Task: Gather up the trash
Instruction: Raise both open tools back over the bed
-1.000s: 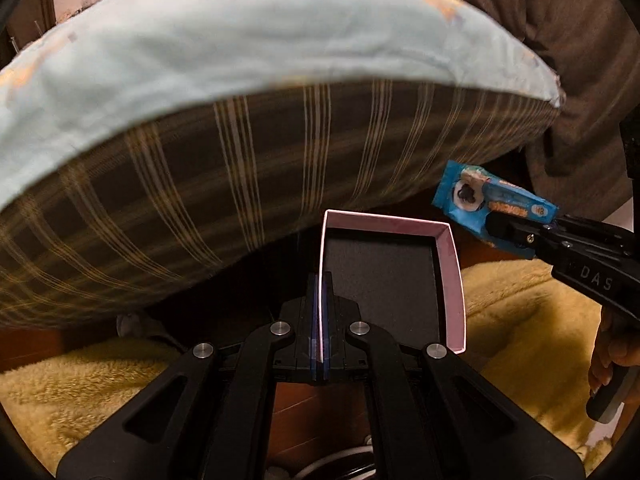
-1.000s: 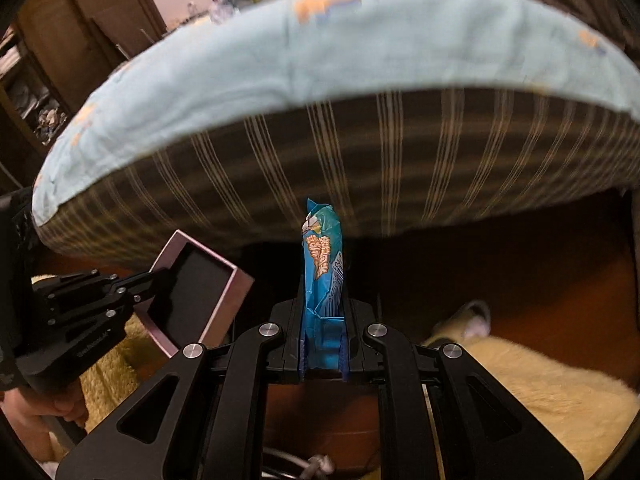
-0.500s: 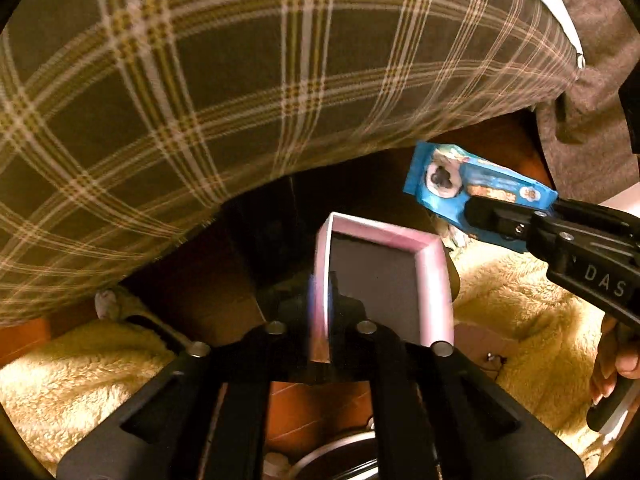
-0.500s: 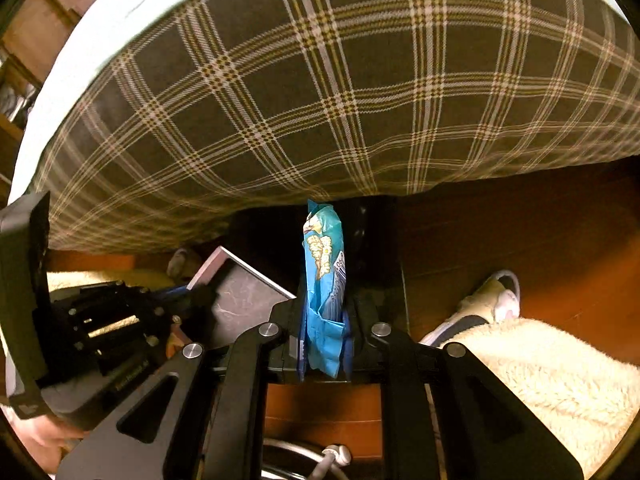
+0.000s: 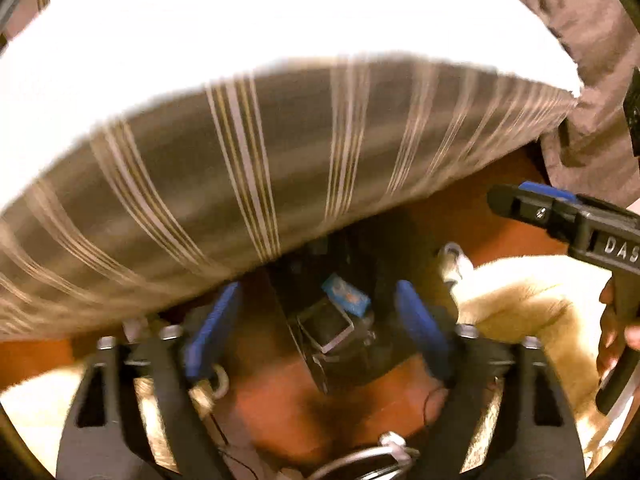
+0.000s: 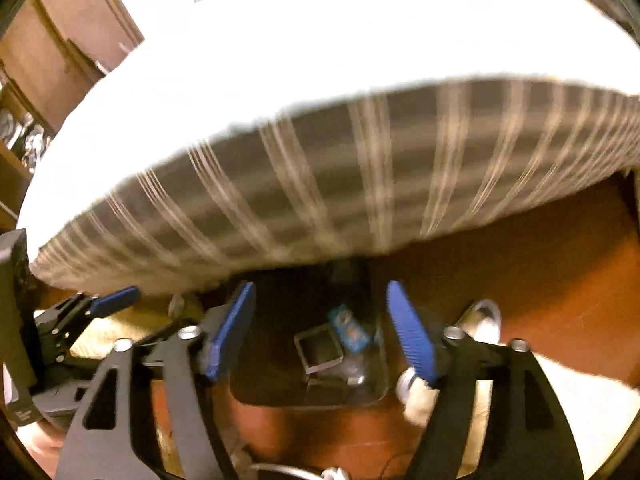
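Observation:
A pink-rimmed box [image 5: 325,329] and a blue snack wrapper [image 5: 346,298] lie inside a dark bin [image 5: 352,364] on the floor below the bed edge. They also show in the right wrist view as the box [image 6: 319,350] and the wrapper [image 6: 349,328] in the bin [image 6: 280,384]. My left gripper [image 5: 316,328] is open and empty above the bin. My right gripper [image 6: 320,330] is open and empty above it too. The right gripper shows at the right of the left wrist view [image 5: 560,216].
A bed with a plaid side [image 5: 280,160] and a white top overhangs the bin. A cream fluffy rug [image 5: 520,300] covers the wooden floor [image 6: 540,280]. A slipper [image 6: 484,320] lies to the right. Cables lie near the bottom edge.
Both grippers opened. The pink box left my left gripper and the blue wrapper left my right gripper; both now lie in the bin. The views tilted up and blur.

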Demonstrator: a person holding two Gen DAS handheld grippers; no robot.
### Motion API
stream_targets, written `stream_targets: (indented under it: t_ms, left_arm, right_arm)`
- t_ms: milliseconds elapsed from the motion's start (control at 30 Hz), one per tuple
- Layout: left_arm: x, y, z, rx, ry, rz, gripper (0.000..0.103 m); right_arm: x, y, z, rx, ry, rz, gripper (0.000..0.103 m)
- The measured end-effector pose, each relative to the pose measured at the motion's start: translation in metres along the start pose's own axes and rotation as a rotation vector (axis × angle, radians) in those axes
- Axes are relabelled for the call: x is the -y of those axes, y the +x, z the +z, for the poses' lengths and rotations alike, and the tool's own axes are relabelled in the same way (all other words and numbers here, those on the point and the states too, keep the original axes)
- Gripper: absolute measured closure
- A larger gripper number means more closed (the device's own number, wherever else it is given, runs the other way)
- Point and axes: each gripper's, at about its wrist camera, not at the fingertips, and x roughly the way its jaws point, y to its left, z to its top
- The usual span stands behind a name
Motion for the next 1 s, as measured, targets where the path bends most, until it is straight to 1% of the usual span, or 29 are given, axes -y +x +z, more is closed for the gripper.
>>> stream_targets:
  t_ms: [33, 67, 100, 167, 233, 300, 333, 500, 633, 733, 767, 800, 900, 1000]
  left_arm:
    - [0.002, -0.014, 0.006, 0.033, 0.011, 0.003, 0.012]
    - [0.003, -0.023, 0.009, 0.053, 0.016, -0.001, 0.010]
    - [0.003, -0.036, 0.014, 0.082, 0.021, -0.015, 0.009]
    - [0.004, -0.055, 0.025, 0.129, 0.026, -0.031, 0.008]
    - [0.004, -0.072, 0.039, 0.172, 0.035, -0.026, 0.008]
    - [0.002, -0.084, 0.052, 0.209, 0.036, -0.011, 0.008]
    - [-0.002, -0.089, 0.061, 0.231, 0.032, 0.000, 0.008]
    - [-0.020, -0.097, 0.101, 0.263, -0.012, 0.022, 0.008]
    - [-0.047, -0.087, 0.130, 0.278, -0.054, 0.054, 0.008]
    - [-0.061, -0.077, 0.153, 0.277, -0.079, 0.070, 0.008]
    - [-0.065, -0.076, 0.160, 0.279, -0.083, 0.073, 0.008]
    - [-0.069, -0.073, 0.169, 0.285, -0.085, 0.072, 0.008]
    - [-0.074, -0.065, 0.189, 0.291, -0.080, 0.080, 0.008]
    - [-0.079, -0.053, 0.212, 0.291, -0.077, 0.085, 0.009]
  right_arm:
    - [-0.002, -0.014, 0.006, 0.044, -0.009, -0.006, 0.020]
    - [-0.005, -0.026, 0.011, 0.082, -0.019, -0.011, 0.015]
    - [-0.008, -0.041, 0.018, 0.133, -0.034, -0.015, 0.013]
    - [-0.013, -0.060, 0.030, 0.198, -0.062, -0.021, 0.010]
    - [-0.016, -0.073, 0.045, 0.249, -0.082, -0.018, 0.008]
    - [-0.018, -0.079, 0.063, 0.277, -0.089, -0.025, 0.008]
    - [-0.018, -0.077, 0.071, 0.281, -0.087, -0.026, 0.008]
    - [-0.026, -0.070, 0.104, 0.297, -0.091, 0.013, 0.008]
    - [-0.036, -0.053, 0.135, 0.300, -0.104, 0.023, 0.008]
    - [-0.043, -0.035, 0.159, 0.300, -0.115, 0.009, 0.009]
    - [-0.044, -0.032, 0.164, 0.299, -0.115, 0.006, 0.010]
    - [-0.044, -0.026, 0.171, 0.296, -0.114, 0.004, 0.014]
    - [-0.043, -0.010, 0.184, 0.288, -0.108, -0.006, 0.022]
    - [-0.044, 0.001, 0.194, 0.284, -0.111, -0.015, 0.025]
